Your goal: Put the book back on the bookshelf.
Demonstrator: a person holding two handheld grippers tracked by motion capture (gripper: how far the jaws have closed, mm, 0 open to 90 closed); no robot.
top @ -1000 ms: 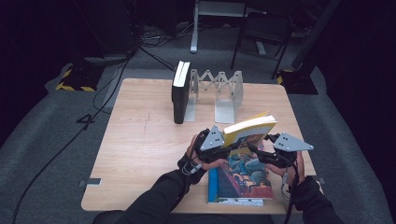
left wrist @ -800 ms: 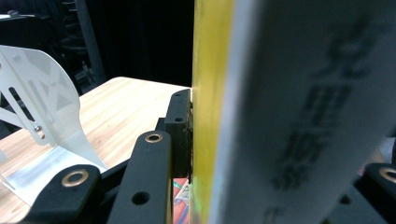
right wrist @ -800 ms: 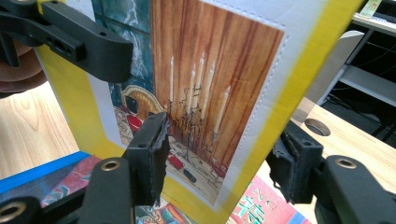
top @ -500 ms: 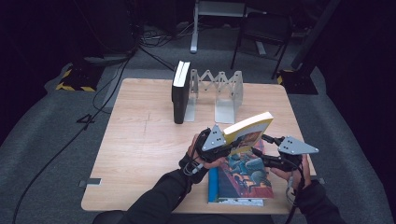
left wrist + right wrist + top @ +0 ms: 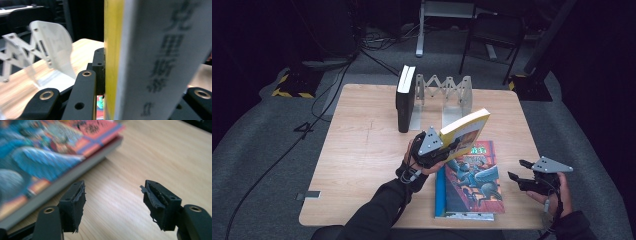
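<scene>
A yellow-covered book (image 5: 464, 132) is held up tilted above the table, and my left gripper (image 5: 447, 147) is shut on its lower end. Its jaws have just been closing on it. In the left gripper view the book's white spine (image 5: 150, 60) stands between the black jaws, both pressed against it. A colourful picture book (image 5: 472, 180) lies flat below it. My right gripper (image 5: 516, 169) hovers low to the right of that book. Its jaws have just been opening and nothing is between them (image 5: 113, 195), with the flat book's edge (image 5: 37, 150) at their left.
A black book (image 5: 404, 100) stands upright against a white expanding rack (image 5: 447, 95) at the back of the wooden table (image 5: 362, 150). The rack's curved dividers (image 5: 37, 50) lie left of the held book. Dark floor, cables and a chair lie beyond.
My right gripper has left the yellow book, moved right and down toward the table's right edge, and its jaws stand wider. The left gripper still holds the book in the same place.
</scene>
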